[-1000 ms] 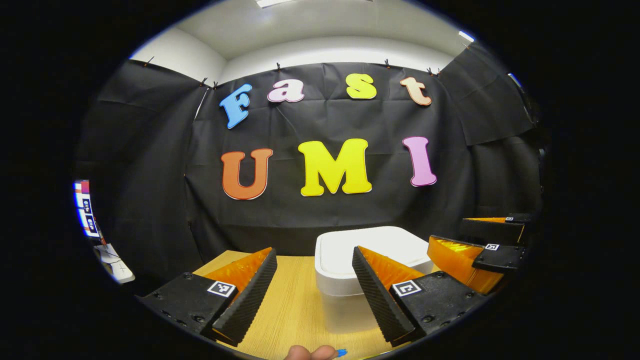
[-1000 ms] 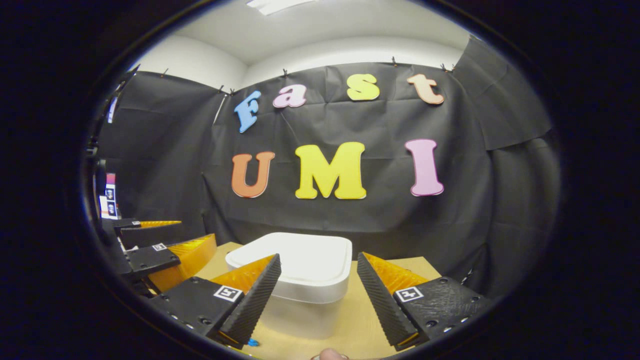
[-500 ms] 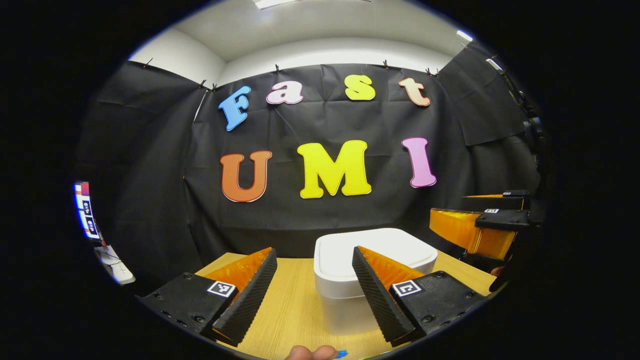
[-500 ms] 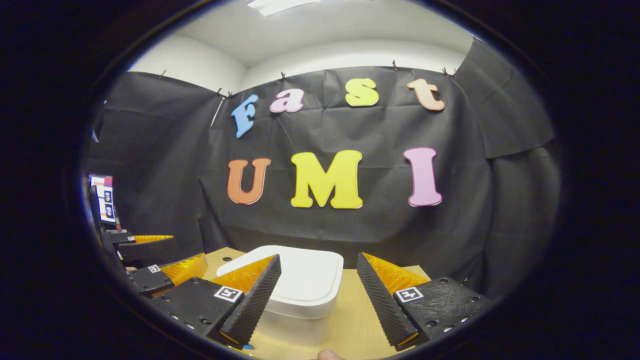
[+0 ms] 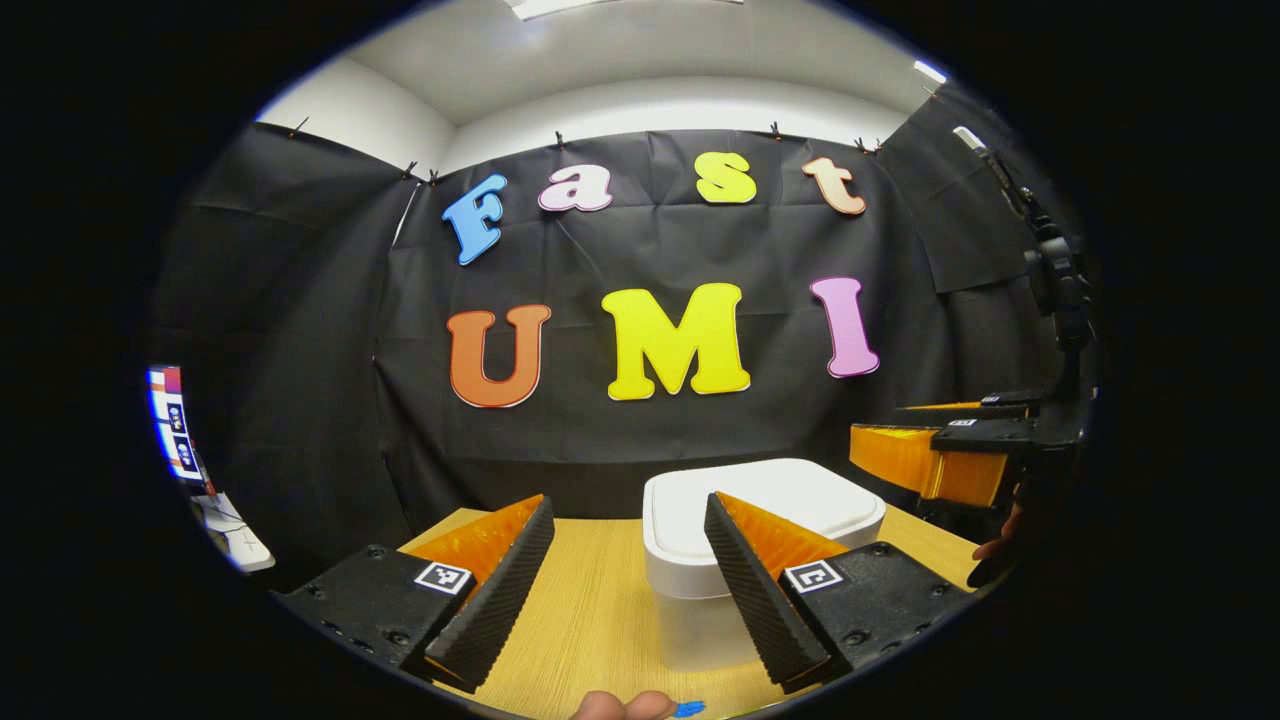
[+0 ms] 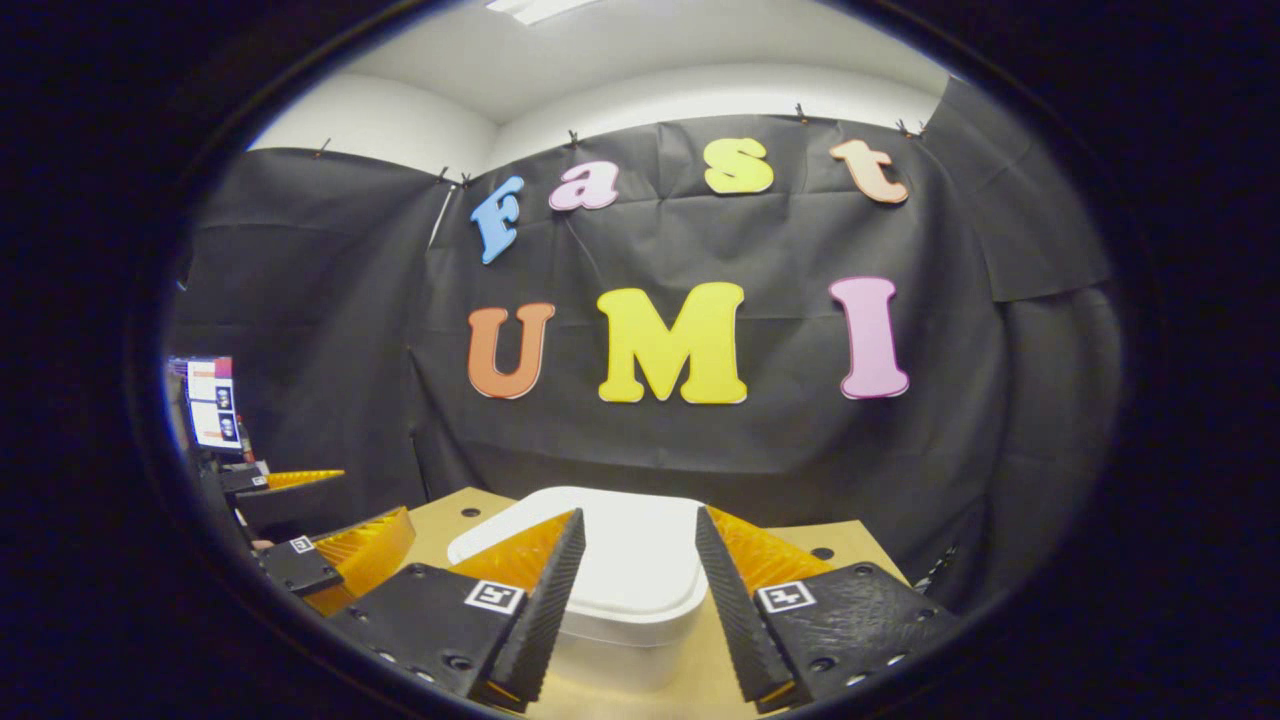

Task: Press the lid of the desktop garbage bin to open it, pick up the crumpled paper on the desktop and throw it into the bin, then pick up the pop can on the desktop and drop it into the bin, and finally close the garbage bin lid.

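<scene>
The white, square, rounded-corner plastic desktop bin point(image 6: 620, 590) stands on the pale wood-grain tabletop point(image 5: 590, 600) with its flat white lid point(image 5: 765, 500) lying shut, so by the look of it the first press is not yet made and everything after it is left to do: paper in, can in, lid closed. In the right gripper view the bin sits just ahead of the right gripper point(image 6: 630, 600), showing in the gap between its two fingers, which stand apart and hold nothing. In the left gripper view the bin lies ahead and partly behind the inner finger of the left gripper point(image 5: 625, 590), whose fingers are likewise spread and empty. Bare tabletop runs between those fingers toward the black cloth wall point(image 5: 300, 350), which closes in just behind the bin and the table's far edge, so room lies mostly above the lid and on the near side.
</scene>
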Demonstrator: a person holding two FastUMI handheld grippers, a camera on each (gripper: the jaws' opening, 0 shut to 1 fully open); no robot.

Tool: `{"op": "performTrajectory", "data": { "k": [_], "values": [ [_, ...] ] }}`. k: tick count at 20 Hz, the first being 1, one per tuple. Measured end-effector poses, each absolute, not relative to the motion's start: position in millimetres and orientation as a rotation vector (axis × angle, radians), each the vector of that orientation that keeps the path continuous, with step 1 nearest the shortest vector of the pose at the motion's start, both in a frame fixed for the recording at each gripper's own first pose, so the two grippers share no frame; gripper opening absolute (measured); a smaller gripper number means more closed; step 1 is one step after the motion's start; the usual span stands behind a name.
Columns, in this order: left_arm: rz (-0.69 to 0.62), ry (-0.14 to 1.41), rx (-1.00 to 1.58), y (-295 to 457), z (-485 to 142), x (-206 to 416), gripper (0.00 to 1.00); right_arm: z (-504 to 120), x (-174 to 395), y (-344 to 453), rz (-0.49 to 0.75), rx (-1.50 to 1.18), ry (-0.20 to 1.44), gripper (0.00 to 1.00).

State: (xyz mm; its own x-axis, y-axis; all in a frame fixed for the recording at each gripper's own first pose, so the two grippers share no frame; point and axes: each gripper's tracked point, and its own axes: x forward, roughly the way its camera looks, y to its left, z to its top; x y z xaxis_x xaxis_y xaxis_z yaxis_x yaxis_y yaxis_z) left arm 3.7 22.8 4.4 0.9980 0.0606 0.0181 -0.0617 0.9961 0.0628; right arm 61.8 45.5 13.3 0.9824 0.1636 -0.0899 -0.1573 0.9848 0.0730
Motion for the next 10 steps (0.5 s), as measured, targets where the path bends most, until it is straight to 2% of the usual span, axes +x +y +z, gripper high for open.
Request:
{"op": "performTrajectory", "data": {
  "k": [1,2,3,5,8,9,10],
  "values": [
    [0.059,-0.015,0.063,22,4,4,0.98,11,65,47,0.158,0.068,0.097,0.58],
    [0.058,-0.012,0.063,22,1,4,0.98,7,67,45,0.143,0.066,0.102,0.53],
    [0.057,-0.008,0.065,22,-1,4,0.98,4,69,47,0.139,0.065,0.108,0.34],
    [0.054,-0.001,0.063,23,-5,3,0.98,-4,74,55,0.155,0.049,0.123,0.1],
    [0.044,0.006,0.054,20,-11,2,0.98,-16,75,62,0.169,0.0,0.133,0.1],
    [0.043,0.008,0.055,20,-13,1,0.98,-19,76,68,0.192,-0.008,0.142,0.0],
    [0.041,0.012,0.055,20,-16,0,0.98,-21,76,69,0.19,-0.017,0.149,0.0]
  ]
}}
